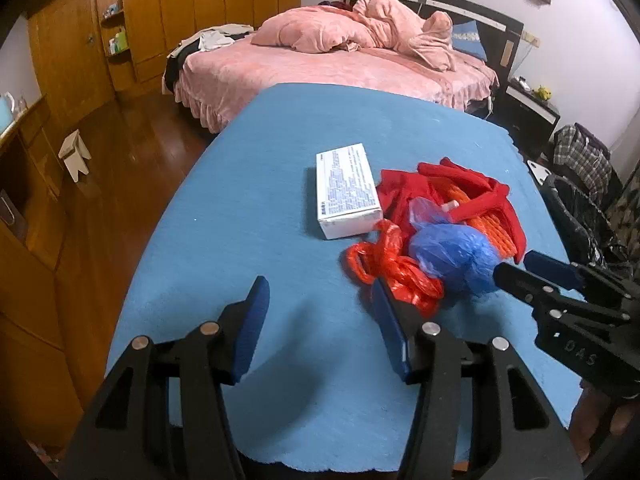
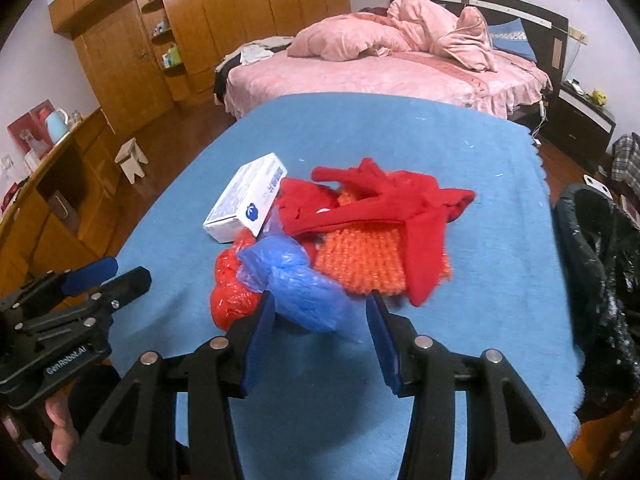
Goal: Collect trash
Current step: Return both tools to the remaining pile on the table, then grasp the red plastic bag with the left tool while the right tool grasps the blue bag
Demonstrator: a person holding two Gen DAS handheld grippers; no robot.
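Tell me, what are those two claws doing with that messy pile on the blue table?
A person holds a claw in each hand to collect trash. The left claw and right claw are both open and empty, near the blue plastic bag and red plastic bag. A white box lies beside them. Nothing is picked up yet.

Box left of bags — on table

Trash pile on blue cloth
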